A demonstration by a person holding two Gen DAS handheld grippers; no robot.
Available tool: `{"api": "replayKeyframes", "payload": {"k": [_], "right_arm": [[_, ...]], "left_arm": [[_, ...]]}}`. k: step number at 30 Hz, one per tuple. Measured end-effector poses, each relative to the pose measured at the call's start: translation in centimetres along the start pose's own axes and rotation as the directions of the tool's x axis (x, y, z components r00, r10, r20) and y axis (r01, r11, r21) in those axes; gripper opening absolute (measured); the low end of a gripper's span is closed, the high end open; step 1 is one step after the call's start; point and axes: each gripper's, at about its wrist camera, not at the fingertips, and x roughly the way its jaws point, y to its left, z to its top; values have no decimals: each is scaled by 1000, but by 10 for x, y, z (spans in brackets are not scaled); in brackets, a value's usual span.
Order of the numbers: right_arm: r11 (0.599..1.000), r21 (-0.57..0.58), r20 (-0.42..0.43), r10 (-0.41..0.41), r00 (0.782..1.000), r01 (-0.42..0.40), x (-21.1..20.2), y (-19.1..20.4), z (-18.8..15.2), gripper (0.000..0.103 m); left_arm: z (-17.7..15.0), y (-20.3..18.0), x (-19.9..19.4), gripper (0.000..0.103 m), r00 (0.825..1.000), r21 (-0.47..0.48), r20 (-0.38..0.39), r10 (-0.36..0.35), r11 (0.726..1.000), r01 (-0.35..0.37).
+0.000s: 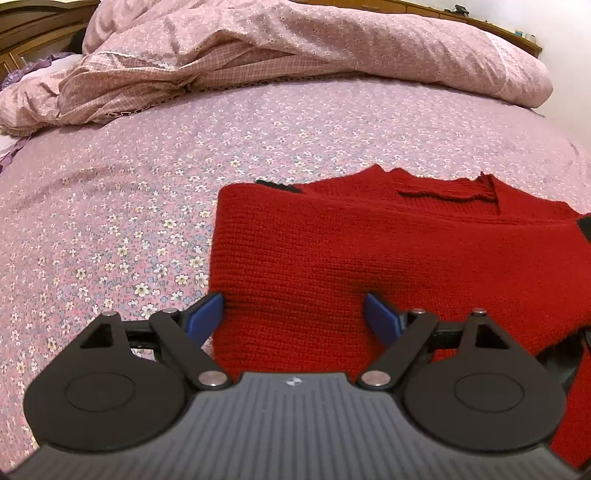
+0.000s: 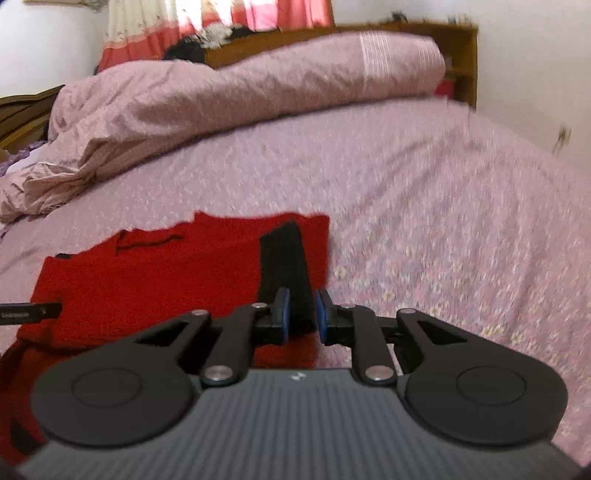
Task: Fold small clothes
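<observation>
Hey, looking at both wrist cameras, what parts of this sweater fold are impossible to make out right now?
- Red sweater lower hem: left wrist view, hidden behind the left tongs body.
- Whether the right tongs actually pinch the black cuff: right wrist view, motion blur.
- Sweater's near left part: right wrist view, cut off by the frame edge.
- Items on the headboard shelf: too small.
</observation>
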Motion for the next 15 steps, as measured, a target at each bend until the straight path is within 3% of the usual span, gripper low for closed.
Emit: {"api": "replayKeyframes", "payload": {"k": [5, 10, 15], "right_arm": [[998, -61, 63, 36, 997, -33, -5, 17, -3, 19], [998, -18, -47, 67, 997, -68, 26, 14, -14, 15], [999, 3, -26, 52, 998, -52, 33, 13, -20, 15]], "left_arm": [[1, -2, 2, 89, 1000, 8, -5, 8, 1000, -8], [4, 2, 6, 93, 1000, -7, -11, 6, 1000, -7], [4, 3, 2, 93, 1000, -5, -9, 6, 1000, -6]]}}
